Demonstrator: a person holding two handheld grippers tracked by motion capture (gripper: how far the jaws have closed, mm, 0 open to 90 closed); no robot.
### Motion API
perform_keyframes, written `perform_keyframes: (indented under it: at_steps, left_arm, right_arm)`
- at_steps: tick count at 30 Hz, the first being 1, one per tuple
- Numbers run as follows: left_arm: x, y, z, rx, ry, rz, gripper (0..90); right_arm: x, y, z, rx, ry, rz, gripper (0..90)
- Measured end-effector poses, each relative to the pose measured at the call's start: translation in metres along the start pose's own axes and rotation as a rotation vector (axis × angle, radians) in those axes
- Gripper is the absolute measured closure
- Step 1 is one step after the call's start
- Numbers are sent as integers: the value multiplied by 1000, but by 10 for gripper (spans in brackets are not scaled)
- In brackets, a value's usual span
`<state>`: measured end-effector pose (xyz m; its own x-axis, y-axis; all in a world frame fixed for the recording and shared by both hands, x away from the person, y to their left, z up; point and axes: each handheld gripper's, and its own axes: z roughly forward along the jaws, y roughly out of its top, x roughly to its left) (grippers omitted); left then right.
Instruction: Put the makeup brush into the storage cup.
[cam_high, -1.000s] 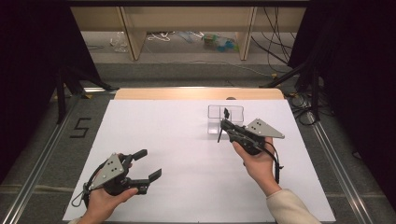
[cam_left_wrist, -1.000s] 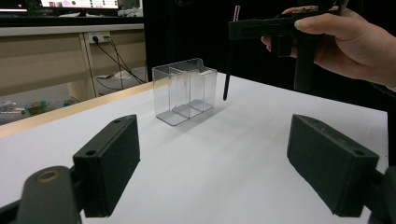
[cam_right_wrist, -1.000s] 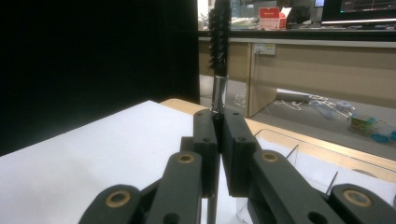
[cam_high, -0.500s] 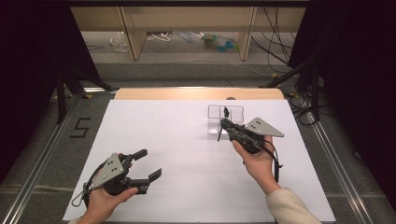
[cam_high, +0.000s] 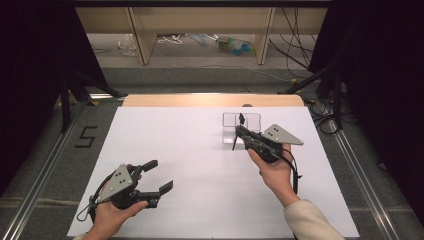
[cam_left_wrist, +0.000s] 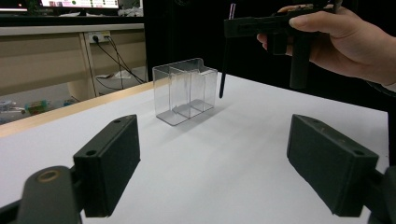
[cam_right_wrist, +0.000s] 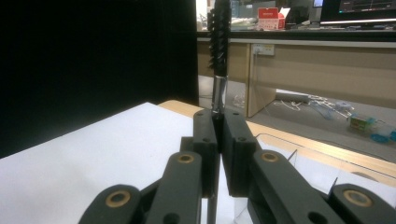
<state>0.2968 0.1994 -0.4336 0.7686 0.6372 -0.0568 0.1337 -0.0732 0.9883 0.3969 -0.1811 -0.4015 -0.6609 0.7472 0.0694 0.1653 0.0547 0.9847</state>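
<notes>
— What's in front of you?

— A table (cam_high: 165, 140) under a white sheet, and on its far right part a clear plastic organizer (cam_high: 241, 127) standing upright, split into compartments. In the left gripper view the box (cam_left_wrist: 185, 90) sits beyond my jaws, well apart from them.

— And your tools?

— My left gripper (cam_high: 156, 181) is low at the near left of the sheet, its jaws spread wide with nothing between them — just bare white sheet beyond. My right gripper (cam_high: 239, 131) is up at the organizer's near edge, held in my right hand (cam_high: 274, 167).

— Holding anything?

— Yes, the right jaws are pressed together on a thin black brush (cam_right_wrist: 218, 39). Its metal stem runs up from between the pads and the bristled end stands above them; the other end (cam_left_wrist: 223, 70) hangs down just beside the organizer. Whether it touches the box, I can't tell.
</notes>
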Motion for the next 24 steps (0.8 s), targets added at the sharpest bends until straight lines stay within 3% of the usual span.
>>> perform_keyframes:
  at_steps: [24]
  left_arm:
    - [0,0,0,1,5,-7,174]
  right_arm:
    - [-3,4,5,-16,-6,1,855]
